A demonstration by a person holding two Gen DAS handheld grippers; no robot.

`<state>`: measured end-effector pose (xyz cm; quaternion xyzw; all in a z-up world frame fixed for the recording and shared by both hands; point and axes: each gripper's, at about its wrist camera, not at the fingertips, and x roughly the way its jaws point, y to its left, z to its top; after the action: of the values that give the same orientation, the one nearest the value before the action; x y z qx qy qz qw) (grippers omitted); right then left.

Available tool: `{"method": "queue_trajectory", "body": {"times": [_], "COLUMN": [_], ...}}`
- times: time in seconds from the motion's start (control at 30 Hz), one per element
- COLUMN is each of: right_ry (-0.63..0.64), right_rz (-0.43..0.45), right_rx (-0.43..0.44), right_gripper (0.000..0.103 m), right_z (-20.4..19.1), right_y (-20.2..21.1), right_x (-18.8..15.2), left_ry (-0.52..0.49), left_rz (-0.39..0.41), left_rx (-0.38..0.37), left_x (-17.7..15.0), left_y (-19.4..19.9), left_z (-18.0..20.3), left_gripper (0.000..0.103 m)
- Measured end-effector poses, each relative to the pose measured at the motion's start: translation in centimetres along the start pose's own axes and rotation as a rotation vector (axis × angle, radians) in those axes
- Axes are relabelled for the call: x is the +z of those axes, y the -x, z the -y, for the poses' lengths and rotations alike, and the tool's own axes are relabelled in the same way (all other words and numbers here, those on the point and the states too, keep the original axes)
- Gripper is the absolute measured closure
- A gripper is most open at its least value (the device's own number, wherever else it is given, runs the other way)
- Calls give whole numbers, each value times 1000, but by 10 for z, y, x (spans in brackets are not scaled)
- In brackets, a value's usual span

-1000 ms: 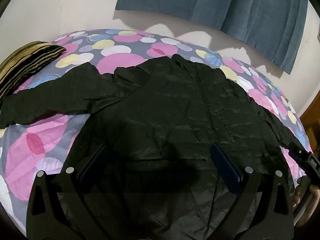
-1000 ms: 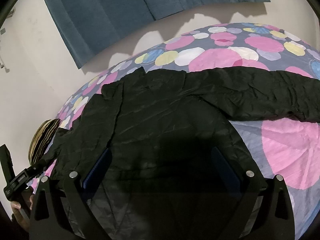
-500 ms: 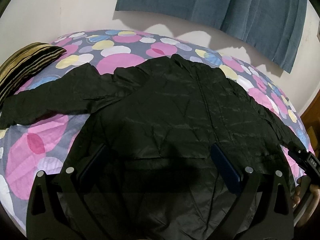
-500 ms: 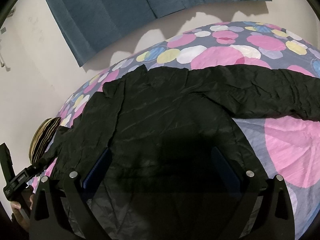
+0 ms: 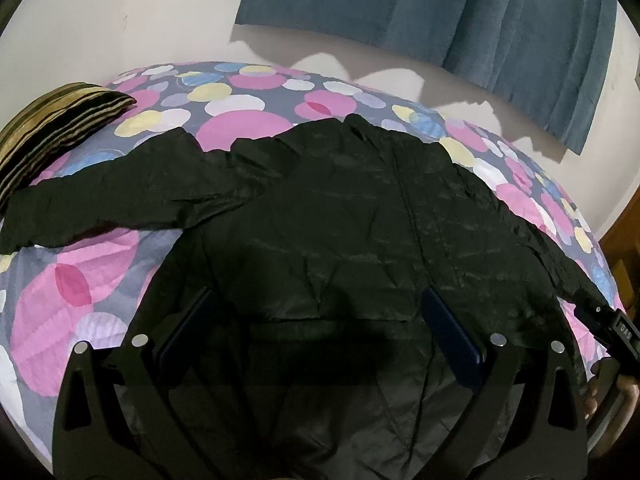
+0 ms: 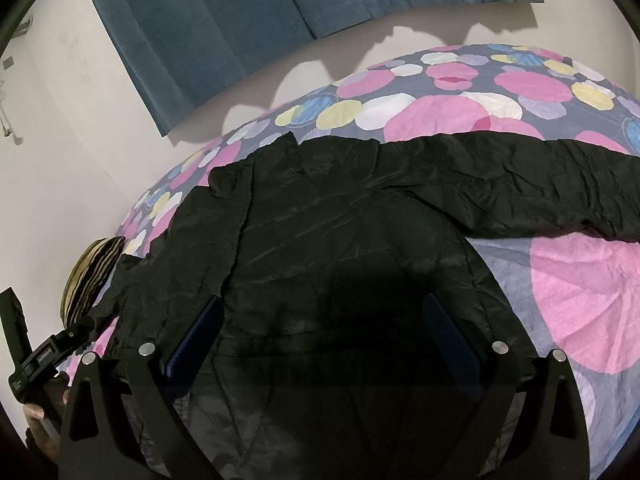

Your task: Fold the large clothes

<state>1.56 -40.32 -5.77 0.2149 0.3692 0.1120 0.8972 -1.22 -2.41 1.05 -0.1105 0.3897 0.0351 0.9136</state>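
A large black quilted jacket (image 5: 340,216) lies spread flat on the bed, collar at the far side, hem toward me. Its left sleeve (image 5: 112,196) stretches out to the left. In the right wrist view the jacket (image 6: 340,240) shows too, its right sleeve (image 6: 540,192) stretching to the right. My left gripper (image 5: 320,320) is open and empty, hovering above the jacket's lower body. My right gripper (image 6: 324,324) is open and empty above the lower body as well. Each gripper's body shows at the edge of the other's view.
The bed wears a grey sheet with pink, yellow and blue circles (image 5: 248,128). A gold-and-black striped pillow (image 5: 52,124) lies at the bed's left end. A blue curtain (image 5: 460,16) hangs on the white wall behind. A wooden piece (image 5: 624,240) stands at the right.
Both views have shifted very slightly; the jacket lies as before and both grippers stay open above it.
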Motion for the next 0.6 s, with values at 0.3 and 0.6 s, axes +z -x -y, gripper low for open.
{"method": "queue_trajectory", "body": {"times": [0.3,0.6], "right_ry": [0,-29], "right_rz": [1,15], "right_rx": [5,-18], "right_gripper": [4,4], "right_z": [0,8], "right_y": [1,7], "right_x": [1,6], "left_ry": [6,0], "left_rz": [-11,6], "left_rx": [6,7], "left_x": [-2,-2], "left_y": [-1,0], "left_z": [-1,-3], "left_gripper": [2,2]}}
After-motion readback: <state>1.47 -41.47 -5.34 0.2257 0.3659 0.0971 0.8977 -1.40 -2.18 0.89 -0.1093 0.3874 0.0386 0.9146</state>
